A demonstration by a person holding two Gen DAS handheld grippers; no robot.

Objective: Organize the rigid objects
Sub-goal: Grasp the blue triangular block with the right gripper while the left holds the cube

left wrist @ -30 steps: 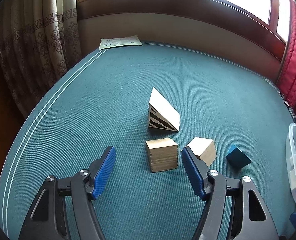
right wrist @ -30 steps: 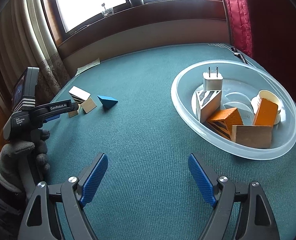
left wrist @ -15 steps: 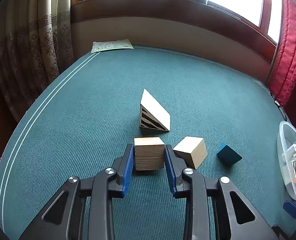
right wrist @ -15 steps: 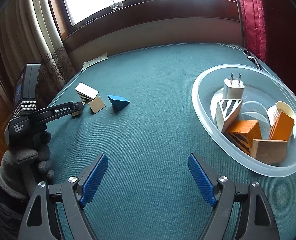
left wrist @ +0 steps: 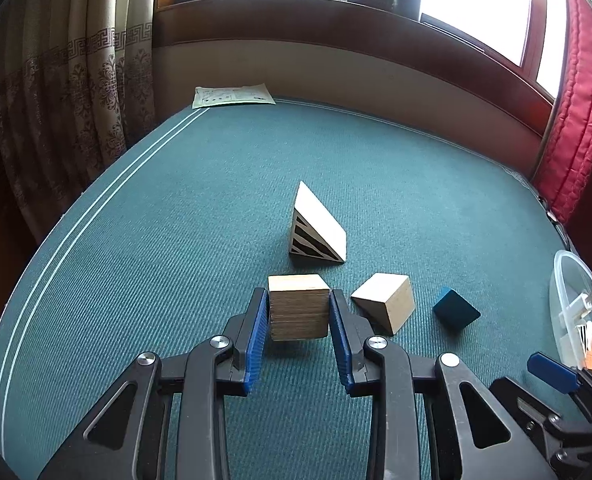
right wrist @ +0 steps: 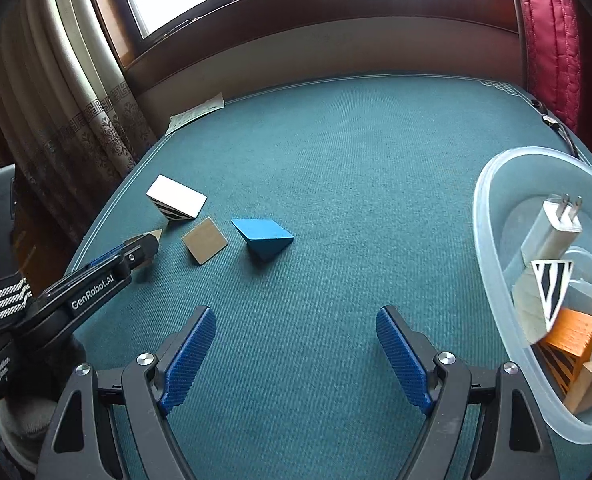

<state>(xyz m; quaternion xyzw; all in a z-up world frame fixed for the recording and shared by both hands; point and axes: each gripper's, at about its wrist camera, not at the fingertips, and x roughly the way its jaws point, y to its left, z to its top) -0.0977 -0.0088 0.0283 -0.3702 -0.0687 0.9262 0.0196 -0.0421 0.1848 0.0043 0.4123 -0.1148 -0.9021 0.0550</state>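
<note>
Between the blue pads of the left claw (left wrist: 298,312) sat one plywood cube (left wrist: 298,306), pinched on both sides and resting low over the green desk (left wrist: 176,240). At twelve o'clock from it stood one zebra-striped wedge (left wrist: 316,228); at three o'clock lay one plain wooden block (left wrist: 384,306), and beyond that one blue block (left wrist: 455,313). That made four loose pieces on the cloth. At four o'clock, near the edge, sat one clear plastic bowl (right wrist: 492,280). The right claw (right wrist: 296,354) hung over bare cloth with its jaws wide apart and nothing between them. Inside the bowl lay one white charger plug (right wrist: 552,228), one striped wedge and several orange and wooden blocks, partly cut off. One paper sheet (left wrist: 232,96) lay at the far edge.
</note>
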